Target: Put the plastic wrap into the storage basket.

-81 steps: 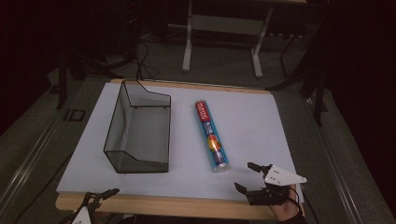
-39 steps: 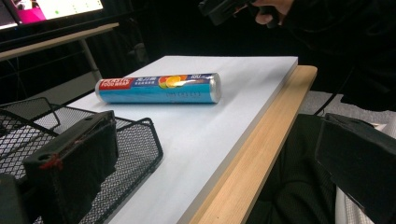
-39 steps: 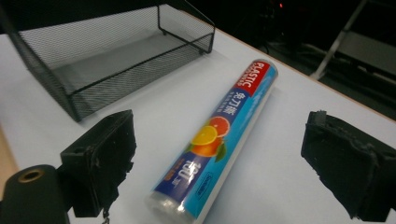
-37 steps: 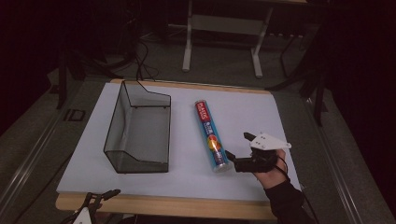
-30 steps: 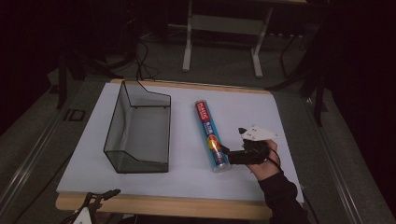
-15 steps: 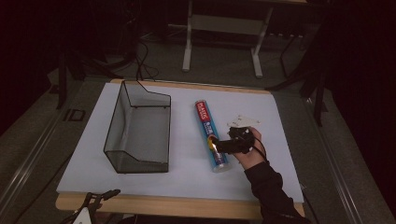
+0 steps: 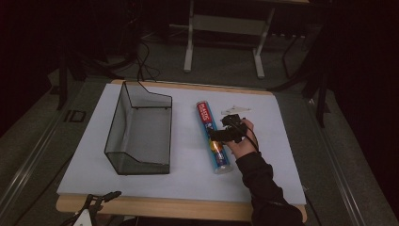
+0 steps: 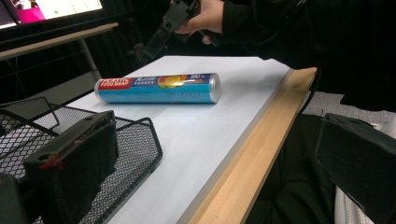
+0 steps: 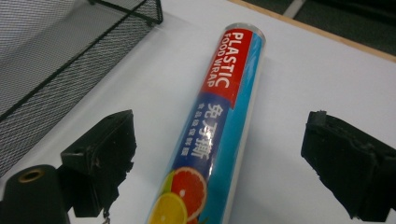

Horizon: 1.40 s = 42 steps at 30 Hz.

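A tube of plastic food wrap (image 7: 214, 138), blue with a red end and fruit pictures, lies on the white table top (image 7: 188, 179). My right gripper (image 7: 220, 129) hovers over the tube's middle, open, its jaws set wide on either side of the tube (image 9: 212, 135) without touching it. In its own view the right gripper (image 9: 219, 130) looks down along the label. My left gripper (image 7: 106, 197) hangs open at the table's front left edge. From the left gripper (image 8: 215, 154) view the tube (image 8: 159, 88) lies farther off, with the right gripper (image 8: 170, 23) above it.
A black wire mesh basket (image 7: 136, 129) stands left of the tube, its corner (image 8: 135, 140) close before my left gripper. The wooden front edge (image 8: 252, 154) of the table runs under the white top. Table legs and cables stand on the floor beyond.
My right gripper travelled from the table's front right corner up and left until it came over the tube's middle. The left gripper stayed at the front edge. The tube and basket have not moved.
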Available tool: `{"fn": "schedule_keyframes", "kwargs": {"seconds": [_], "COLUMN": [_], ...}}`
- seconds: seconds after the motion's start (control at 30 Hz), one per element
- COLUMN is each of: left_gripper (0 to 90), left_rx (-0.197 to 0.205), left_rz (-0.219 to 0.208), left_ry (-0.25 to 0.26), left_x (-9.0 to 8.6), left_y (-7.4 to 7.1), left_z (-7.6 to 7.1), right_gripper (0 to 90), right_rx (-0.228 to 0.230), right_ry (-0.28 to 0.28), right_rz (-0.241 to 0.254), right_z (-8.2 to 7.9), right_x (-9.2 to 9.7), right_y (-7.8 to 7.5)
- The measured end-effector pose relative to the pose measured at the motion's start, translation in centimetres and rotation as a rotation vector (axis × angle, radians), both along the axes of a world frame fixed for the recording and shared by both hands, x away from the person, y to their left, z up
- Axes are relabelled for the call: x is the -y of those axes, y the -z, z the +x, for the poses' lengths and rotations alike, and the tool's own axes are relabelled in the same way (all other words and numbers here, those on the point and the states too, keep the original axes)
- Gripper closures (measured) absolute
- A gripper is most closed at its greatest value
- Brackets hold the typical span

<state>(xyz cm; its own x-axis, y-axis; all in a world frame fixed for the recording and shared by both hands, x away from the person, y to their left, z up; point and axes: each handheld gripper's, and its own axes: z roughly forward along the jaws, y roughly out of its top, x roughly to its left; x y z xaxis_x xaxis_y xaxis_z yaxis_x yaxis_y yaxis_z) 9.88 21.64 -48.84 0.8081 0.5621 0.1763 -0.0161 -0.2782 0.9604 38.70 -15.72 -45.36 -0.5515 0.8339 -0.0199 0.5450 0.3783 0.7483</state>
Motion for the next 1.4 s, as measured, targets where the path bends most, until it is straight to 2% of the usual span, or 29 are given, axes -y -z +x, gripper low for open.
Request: {"fn": "schedule_keyframes", "kwargs": {"seconds": [0.23,0.47,0.67,0.83,0.97,1.1,1.2,1.27,1.4], "left_gripper": [0.1,0.1,0.1,0.1,0.1,0.1,0.1,0.1,0.1], "left_rx": [-0.001,-0.001,-0.001,-0.004,-0.004,-0.003,-0.003,-0.004,-0.003], "left_rz": [-0.002,-0.001,-0.001,-0.011,-0.005,-0.004,-0.005,-0.006,-0.005], "left_ry": [0.002,0.002,0.004,0.005,0.007,0.009,0.009,0.009,0.010], "left_x": [0.0,0.0,0.0,0.0,0.0,0.0,0.0,0.0,0.0], "left_y": [0.0,0.0,0.0,0.0,0.0,0.0,0.0,0.0,0.0], "left_z": [0.0,0.0,0.0,0.0,0.0,0.0,0.0,0.0,0.0], "right_gripper": [12.0,12.1,12.2,12.4,14.0,15.8,18.4,21.6,26.0], "right_rx": [-0.053,-0.137,-0.195,-0.261,-0.295,-0.374,-0.402,-0.407,-0.447], "right_ry": [0.042,0.087,0.094,0.106,0.146,0.164,0.175,0.186,0.192], "right_rz": [-0.021,-0.054,-0.075,-0.123,-0.160,-0.206,-0.243,-0.250,-0.252], "right_z": [1.3,2.7,3.3,4.1,4.7,5.4,5.6,5.8,6.2], "right_x": [-1.1,-2.1,-3.0,-4.1,-4.5,-4.9,-5.2,-5.2,-5.0], "right_y": [1.0,2.2,2.9,3.8,4.2,4.7,5.0,5.2,5.7]}}
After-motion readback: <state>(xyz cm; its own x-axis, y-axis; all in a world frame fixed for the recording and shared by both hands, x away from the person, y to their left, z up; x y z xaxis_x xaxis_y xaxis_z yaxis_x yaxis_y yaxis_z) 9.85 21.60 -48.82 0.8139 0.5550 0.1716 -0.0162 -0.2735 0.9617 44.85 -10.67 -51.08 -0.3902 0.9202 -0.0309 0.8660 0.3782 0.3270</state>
